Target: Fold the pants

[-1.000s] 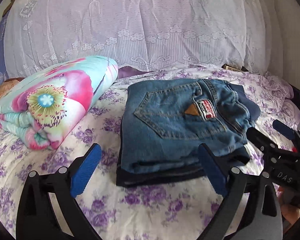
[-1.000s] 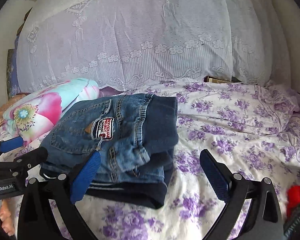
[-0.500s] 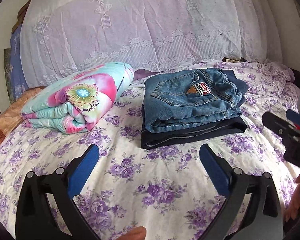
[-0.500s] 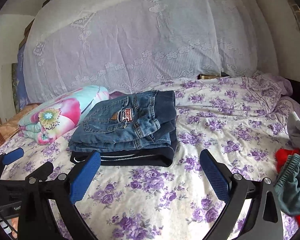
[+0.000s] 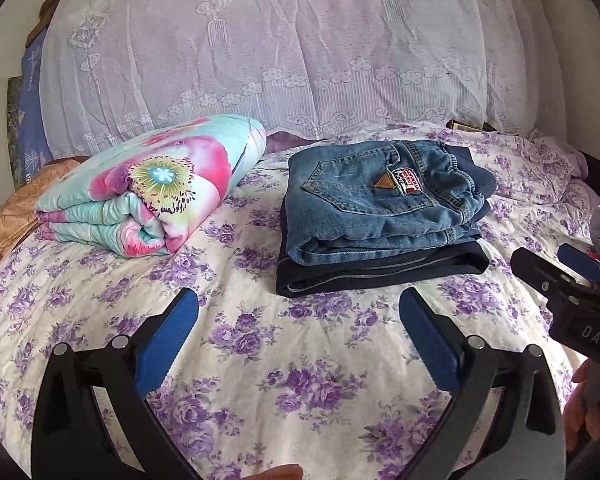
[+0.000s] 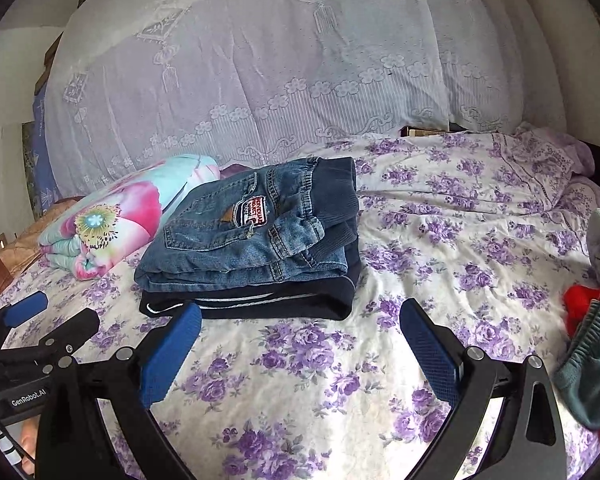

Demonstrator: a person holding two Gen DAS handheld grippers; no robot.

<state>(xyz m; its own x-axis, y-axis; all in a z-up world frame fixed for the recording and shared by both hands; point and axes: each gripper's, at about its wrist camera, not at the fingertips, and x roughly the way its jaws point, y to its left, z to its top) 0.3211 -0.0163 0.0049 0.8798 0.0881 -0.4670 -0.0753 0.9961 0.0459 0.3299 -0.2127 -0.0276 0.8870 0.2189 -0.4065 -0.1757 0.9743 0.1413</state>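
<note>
**Jeans folded, both tools clear**

My left tool (image 5: pixel 298 334) and right tool (image 6: pixel 300 338) hang spread and empty over the bed (image 5: pixel 260 364). The folded jeans (image 5: pixel 380 208) sit on dark pants (image 6: pixel 260 306) beside a quilt (image 5: pixel 152 192). I judge a careless nudge could topple the stack.

A folded floral quilt (image 5: pixel 148 196) in pink and turquoise lies on the purple-flowered bedsheet (image 5: pixel 300 360) before a white lace curtain (image 5: pixel 284 52) — and at the right edge, a red garment (image 6: pixel 582 300) beside a grey-green one (image 6: pixel 592 376).
</note>
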